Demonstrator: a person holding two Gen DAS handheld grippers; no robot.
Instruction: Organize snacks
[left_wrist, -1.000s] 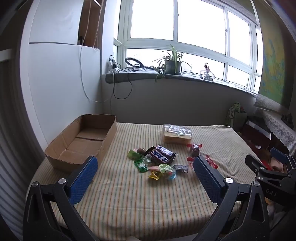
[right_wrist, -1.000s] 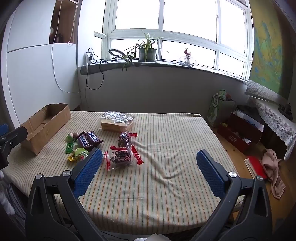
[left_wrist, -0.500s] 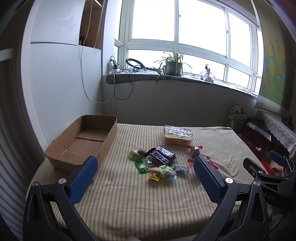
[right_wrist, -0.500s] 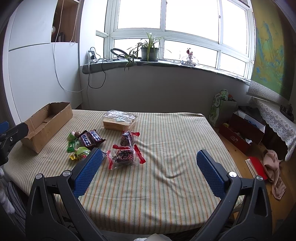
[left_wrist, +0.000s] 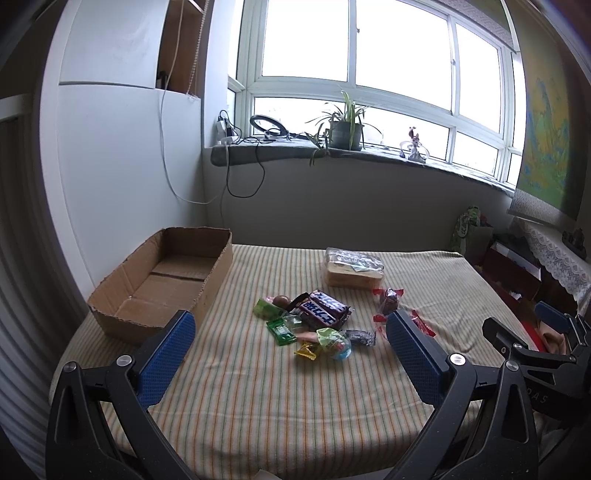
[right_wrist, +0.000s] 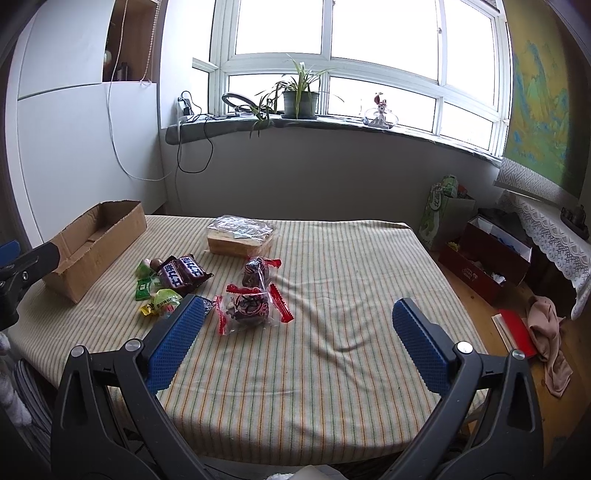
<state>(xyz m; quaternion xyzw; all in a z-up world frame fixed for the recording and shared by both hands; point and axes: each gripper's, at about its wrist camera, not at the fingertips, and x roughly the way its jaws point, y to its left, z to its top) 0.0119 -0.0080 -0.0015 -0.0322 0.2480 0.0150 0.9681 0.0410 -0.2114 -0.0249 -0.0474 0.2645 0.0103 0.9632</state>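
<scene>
An empty open cardboard box sits at the table's left; it also shows in the right wrist view. A pile of snacks lies mid-table: a dark Snickers pack, small green and yellow candies, a clear bag of sliced bread, and two clear red-edged bags of dark sweets. My left gripper is open and empty, above the table's near edge. My right gripper is open and empty, right of the red-edged bags.
The table wears a striped cloth. A white cabinet wall stands left of the box. A windowsill with a potted plant runs behind. Boxes and bags lie on the floor to the right.
Both grippers have drifted slightly back and up, so the table looks a little further away. Nothing on the table has moved. Both stay open.
</scene>
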